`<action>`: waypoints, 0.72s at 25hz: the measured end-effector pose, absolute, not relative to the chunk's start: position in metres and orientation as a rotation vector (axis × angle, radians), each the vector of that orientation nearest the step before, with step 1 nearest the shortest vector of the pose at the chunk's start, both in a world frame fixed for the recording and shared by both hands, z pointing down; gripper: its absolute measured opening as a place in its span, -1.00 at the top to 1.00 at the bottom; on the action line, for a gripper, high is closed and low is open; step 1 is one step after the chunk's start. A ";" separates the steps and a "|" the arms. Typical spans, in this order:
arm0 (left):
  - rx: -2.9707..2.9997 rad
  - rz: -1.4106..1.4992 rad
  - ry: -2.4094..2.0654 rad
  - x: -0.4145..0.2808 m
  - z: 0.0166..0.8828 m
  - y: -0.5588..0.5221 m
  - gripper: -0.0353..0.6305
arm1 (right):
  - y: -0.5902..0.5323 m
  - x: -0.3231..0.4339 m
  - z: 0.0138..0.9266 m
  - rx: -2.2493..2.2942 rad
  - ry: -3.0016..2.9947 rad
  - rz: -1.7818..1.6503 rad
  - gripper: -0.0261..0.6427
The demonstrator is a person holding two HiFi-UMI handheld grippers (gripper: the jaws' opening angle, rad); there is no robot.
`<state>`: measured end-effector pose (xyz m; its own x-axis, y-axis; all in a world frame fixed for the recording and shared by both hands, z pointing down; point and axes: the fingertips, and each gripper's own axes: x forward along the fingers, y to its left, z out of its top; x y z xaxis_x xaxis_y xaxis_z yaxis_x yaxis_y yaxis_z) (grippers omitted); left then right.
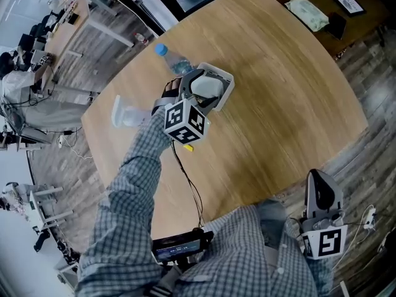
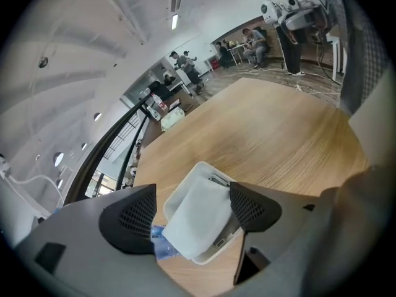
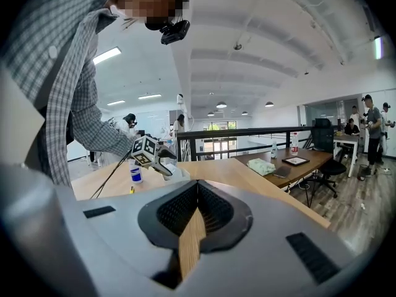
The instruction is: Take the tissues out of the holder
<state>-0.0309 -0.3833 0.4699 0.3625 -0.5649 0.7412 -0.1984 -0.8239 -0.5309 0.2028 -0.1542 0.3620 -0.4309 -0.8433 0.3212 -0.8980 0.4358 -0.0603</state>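
A white tissue holder stands on the round wooden table, with a folded wad of white tissues lying in it. My left gripper hangs right over the holder, pointing down at it. In the left gripper view its jaws stand open, one dark pad on either side of the tissues and above the holder's rim; nothing is gripped. My right gripper is held off the table's near edge at the lower right, its jaws shut and empty.
A water bottle with a blue cap lies just behind the holder. A clear plastic piece rests near the table's left edge, and a small yellow bit sits by my sleeve. A second table at the top right carries a packet.
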 end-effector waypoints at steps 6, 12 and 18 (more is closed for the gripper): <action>-2.306 -1.512 0.564 -0.030 0.472 -0.381 -0.28 | -0.165 0.199 0.356 1.587 -2.445 0.389 0.89; -2.284 -1.586 0.432 -0.028 0.486 -0.378 -0.28 | -0.169 0.194 0.359 1.575 -2.458 0.391 0.89; -2.275 -1.608 0.381 -0.024 0.497 -0.382 -0.28 | -0.168 0.197 0.363 1.580 -2.442 0.413 0.89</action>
<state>-0.0237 -0.3821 0.4974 0.3277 -0.3983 0.8567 -0.0284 -0.9105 -0.4125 0.1972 -0.1677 0.3632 -0.4069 -0.8562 0.3183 -0.9133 0.3885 -0.1223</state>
